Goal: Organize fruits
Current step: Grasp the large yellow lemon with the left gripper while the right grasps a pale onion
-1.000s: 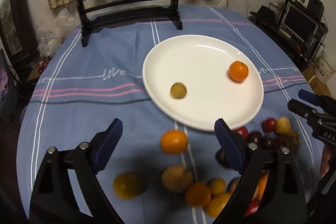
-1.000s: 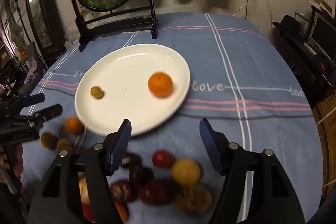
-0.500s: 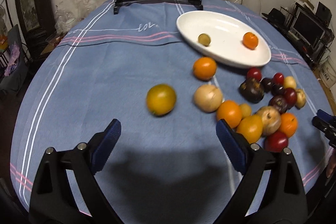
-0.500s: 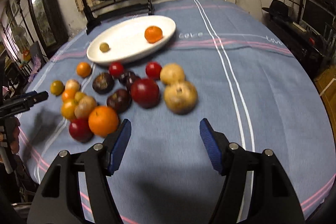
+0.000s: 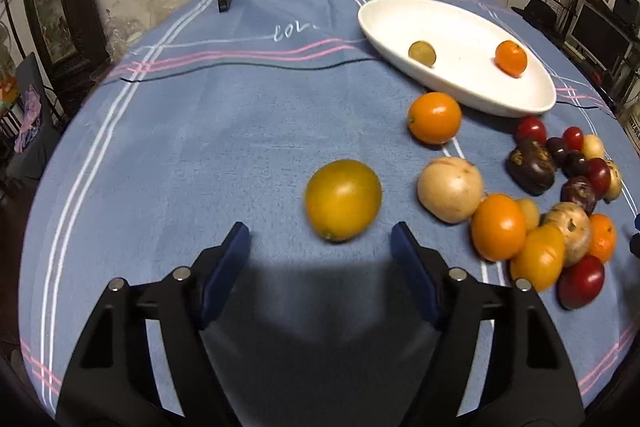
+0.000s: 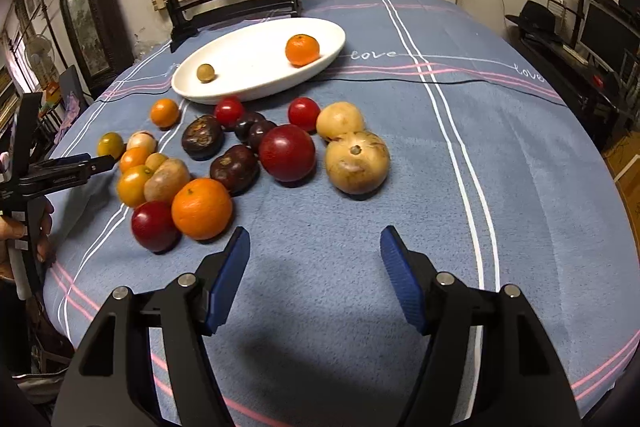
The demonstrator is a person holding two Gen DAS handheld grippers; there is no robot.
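Yellow-green citrus (image 5: 343, 200) — just ahead of closing left gripper (image 5: 320, 243) (nothing gripped)

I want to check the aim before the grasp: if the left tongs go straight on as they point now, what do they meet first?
Most likely the yellow-green citrus, lying alone on the blue tablecloth just ahead of the left tongs. Their closing jaws have nothing between them yet. Depth is hard to judge.
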